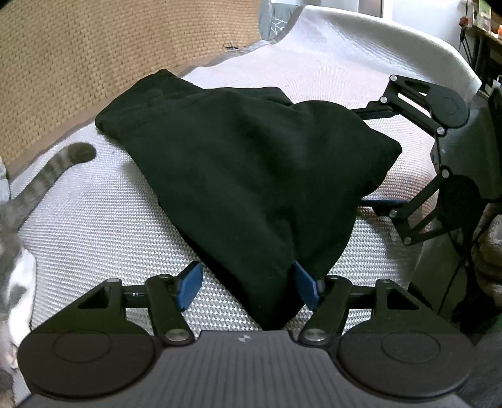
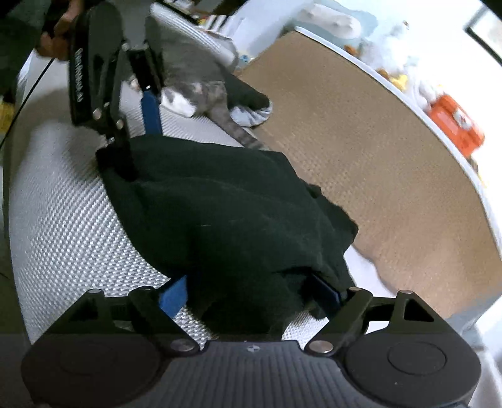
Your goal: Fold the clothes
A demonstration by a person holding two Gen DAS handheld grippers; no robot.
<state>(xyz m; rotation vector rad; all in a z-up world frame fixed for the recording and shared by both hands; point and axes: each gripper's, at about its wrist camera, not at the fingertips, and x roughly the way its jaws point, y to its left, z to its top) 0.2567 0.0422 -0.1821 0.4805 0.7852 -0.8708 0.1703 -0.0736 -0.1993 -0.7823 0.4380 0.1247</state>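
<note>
A black garment (image 1: 238, 163) lies bunched on the white textured bed cover (image 1: 94, 226). My left gripper (image 1: 248, 287) is open at the garment's near corner. The cloth runs between its blue pads (image 1: 189, 287), and the right pad touches the fabric. My right gripper (image 1: 360, 157) reaches in from the right, open, with another corner of the cloth between its fingers. In the right wrist view, the same garment (image 2: 226, 213) passes between the wide-apart pads of the right gripper (image 2: 249, 295). The left gripper (image 2: 141, 150) stands across from it, one finger sunk into the fabric.
A grey tabby cat (image 2: 194, 81) stands on the bed just past the garment; its tail (image 1: 47, 179) crosses the cover at the left. A woven brown mat (image 1: 94, 62) covers the floor beside the bed. A person's hand (image 2: 59, 28) holds the left gripper. An orange box (image 2: 455, 125) sits far right.
</note>
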